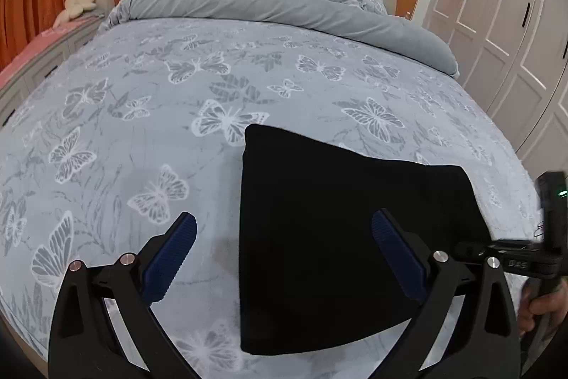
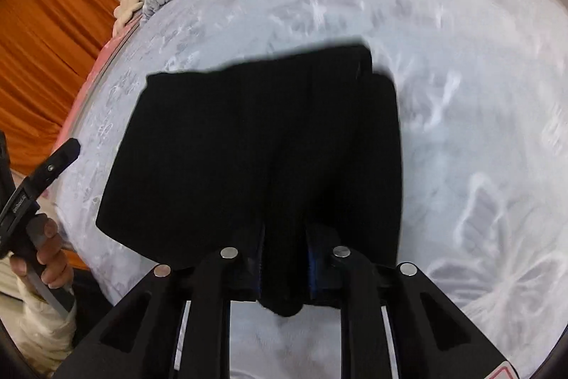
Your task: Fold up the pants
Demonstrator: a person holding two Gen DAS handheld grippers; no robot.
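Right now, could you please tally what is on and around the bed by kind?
Black folded pants: 1
Grey duvet: 1
Butterfly bedspread: 1
Flower-shaped cushion: 1
Handheld gripper: 2, left gripper, right gripper
Total: 6

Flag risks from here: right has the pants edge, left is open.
1. The right gripper pinches only a narrow bunch of the folded black pants; lifting may unfold or skew the stack.
2. The left gripper is open and straddles the pants' left edge; closing low could also catch the butterfly bedspread.
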